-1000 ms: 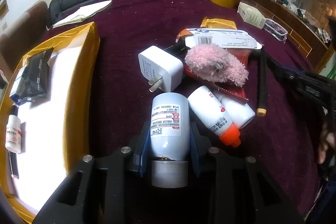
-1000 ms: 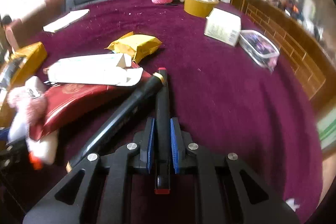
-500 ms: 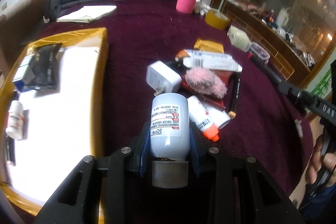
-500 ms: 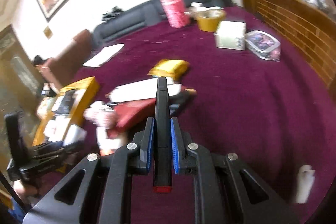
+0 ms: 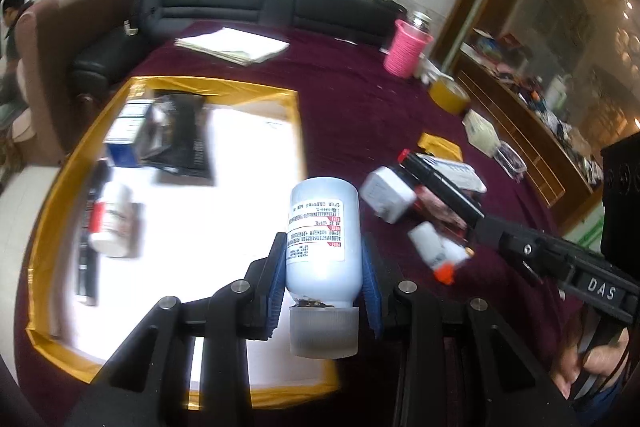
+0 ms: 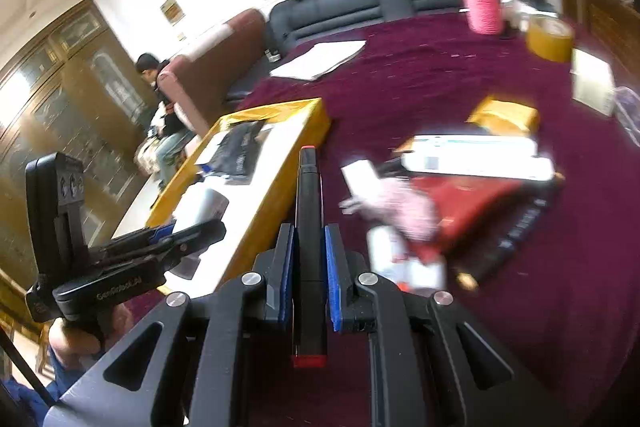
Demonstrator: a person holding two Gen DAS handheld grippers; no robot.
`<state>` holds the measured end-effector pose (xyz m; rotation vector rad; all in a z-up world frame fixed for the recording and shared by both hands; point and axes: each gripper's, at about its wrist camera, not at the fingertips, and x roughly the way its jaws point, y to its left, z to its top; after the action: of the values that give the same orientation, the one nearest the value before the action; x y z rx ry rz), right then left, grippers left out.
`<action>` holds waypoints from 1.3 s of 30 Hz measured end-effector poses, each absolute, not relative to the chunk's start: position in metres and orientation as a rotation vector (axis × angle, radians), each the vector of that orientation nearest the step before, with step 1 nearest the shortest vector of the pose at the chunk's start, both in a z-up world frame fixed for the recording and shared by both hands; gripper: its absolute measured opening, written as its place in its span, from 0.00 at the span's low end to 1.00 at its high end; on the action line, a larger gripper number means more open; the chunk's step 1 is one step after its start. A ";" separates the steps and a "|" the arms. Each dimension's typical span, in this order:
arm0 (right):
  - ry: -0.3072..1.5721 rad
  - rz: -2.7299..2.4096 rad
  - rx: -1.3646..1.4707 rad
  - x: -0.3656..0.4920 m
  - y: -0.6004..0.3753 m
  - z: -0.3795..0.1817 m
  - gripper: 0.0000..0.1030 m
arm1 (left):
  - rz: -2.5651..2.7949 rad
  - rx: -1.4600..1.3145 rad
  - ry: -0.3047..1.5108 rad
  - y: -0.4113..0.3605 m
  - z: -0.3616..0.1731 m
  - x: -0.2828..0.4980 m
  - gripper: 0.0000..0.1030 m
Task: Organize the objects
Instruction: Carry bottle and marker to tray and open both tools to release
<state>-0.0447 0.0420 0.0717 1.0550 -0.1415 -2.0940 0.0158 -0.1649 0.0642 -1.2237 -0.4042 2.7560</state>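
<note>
Both loads had swung off the clutter toward the tray (image 5: pixel 298 131): the left gripper (image 5: pixel 324 279) clamped a white bottle (image 5: pixel 322 239) above its near edge (cap toward the camera), the right gripper (image 6: pixel 308 267) pinched a black pen (image 6: pixel 308 223), both seemingly ready for dropping in.

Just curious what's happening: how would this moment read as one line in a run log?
left gripper: shut on white labelled plastic bottle | right gripper: shut on slim black marker pen | yellow-rimmed white tray: nearby
</note>
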 end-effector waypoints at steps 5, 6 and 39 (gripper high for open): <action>-0.107 -2.060 1.061 -0.048 0.010 0.073 0.12 | 2.784 -1.246 -0.474 -0.199 0.059 0.016 0.29; -0.104 -2.053 1.064 -0.050 0.003 0.073 0.12 | 2.790 -1.252 -0.489 -0.206 0.057 0.016 0.29; -0.038 -2.014 1.369 -0.154 -0.170 0.010 0.12 | 2.705 -1.553 -0.668 -0.277 0.001 -0.033 0.29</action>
<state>-0.1544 -0.1703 0.0103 1.3693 -0.0379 -2.0136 -0.0334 -0.2774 0.0013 -1.5534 -0.6684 2.7052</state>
